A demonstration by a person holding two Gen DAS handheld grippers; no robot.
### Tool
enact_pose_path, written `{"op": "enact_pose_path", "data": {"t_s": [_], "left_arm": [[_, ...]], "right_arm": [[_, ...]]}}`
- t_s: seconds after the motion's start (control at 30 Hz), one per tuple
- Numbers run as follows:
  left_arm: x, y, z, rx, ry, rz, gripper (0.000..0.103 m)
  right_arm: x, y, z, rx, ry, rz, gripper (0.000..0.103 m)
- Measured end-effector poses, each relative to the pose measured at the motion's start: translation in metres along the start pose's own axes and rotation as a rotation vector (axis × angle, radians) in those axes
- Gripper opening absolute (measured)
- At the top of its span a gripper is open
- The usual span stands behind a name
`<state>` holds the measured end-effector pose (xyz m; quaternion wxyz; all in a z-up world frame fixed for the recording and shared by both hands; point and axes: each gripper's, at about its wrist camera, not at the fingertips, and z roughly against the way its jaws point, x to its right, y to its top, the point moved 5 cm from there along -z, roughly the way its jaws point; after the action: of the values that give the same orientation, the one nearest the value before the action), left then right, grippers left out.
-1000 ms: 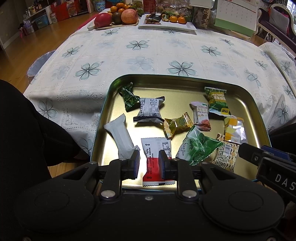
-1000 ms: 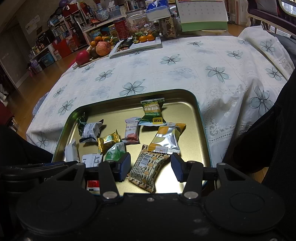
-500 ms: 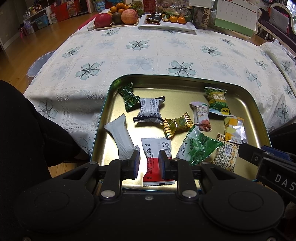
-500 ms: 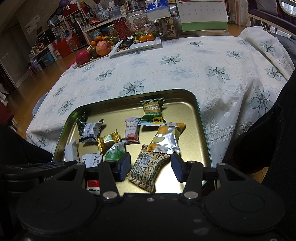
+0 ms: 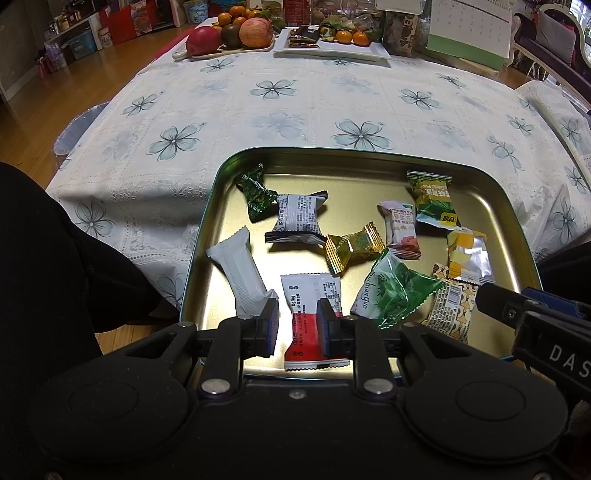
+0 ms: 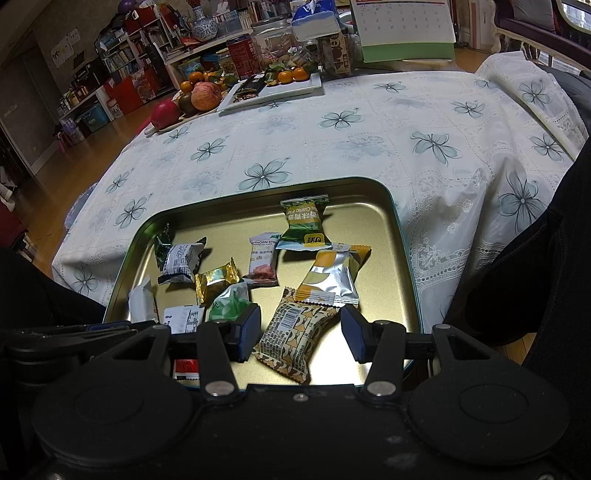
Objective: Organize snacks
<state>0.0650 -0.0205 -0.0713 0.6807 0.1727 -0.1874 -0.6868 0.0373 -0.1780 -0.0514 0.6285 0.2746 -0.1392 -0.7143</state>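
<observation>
Left gripper (image 5: 296,328) fingers (image 5: 269,326) stand narrowly apart, nothing pinched; they hover over the red-and-white packet (image 5: 313,320), which lies flat at the near edge of the gold tin tray (image 5: 354,157). Right gripper (image 6: 300,334) fingers (image 6: 246,330) are parted wider, empty too, straddling from above the brown patterned packet (image 6: 295,339); whether the pads touch it I cannot tell, it looks like a gap on both sides.

Outward: silver-and-yellow packet (image 6: 330,280) overlaps the brown one's far end. Green leaf-print bag (image 5: 393,290) lies just beside the red-and-white one, the white bar (image 5: 240,275) on its other side. Further back: gold candy (image 5: 352,247), grey pillow pack (image 5: 298,219), dark green candy (image 5: 255,192), pink-white packet (image 5: 400,229), green pea packet (image 5: 435,197). Tray sits on the flower-print cloth over the surface (image 5: 280,122); fruit plate (image 5: 231,35) well apart at the far end.

Handling, my guess: all light, small, air-puffed film wrappers, slick and crinkly, contents probably crushable. They will likely slide on smooth metal. Best hold across the short width at mid-body, or on a crimped end seal, light squeeze. Brown packet needs freeing from under the silver one's edge first.
</observation>
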Motion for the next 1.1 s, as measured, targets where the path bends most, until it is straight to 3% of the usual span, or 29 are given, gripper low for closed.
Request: {"op": "enact_pose_path", "data": {"t_s": [1.1], "left_arm": [[0.0014,0.0003,0.0023,0.016,-0.002,-0.013,0.032]], "right_arm": [[0.0002,0.0002,-0.0001,0.001,0.0,0.004,0.051]]}}
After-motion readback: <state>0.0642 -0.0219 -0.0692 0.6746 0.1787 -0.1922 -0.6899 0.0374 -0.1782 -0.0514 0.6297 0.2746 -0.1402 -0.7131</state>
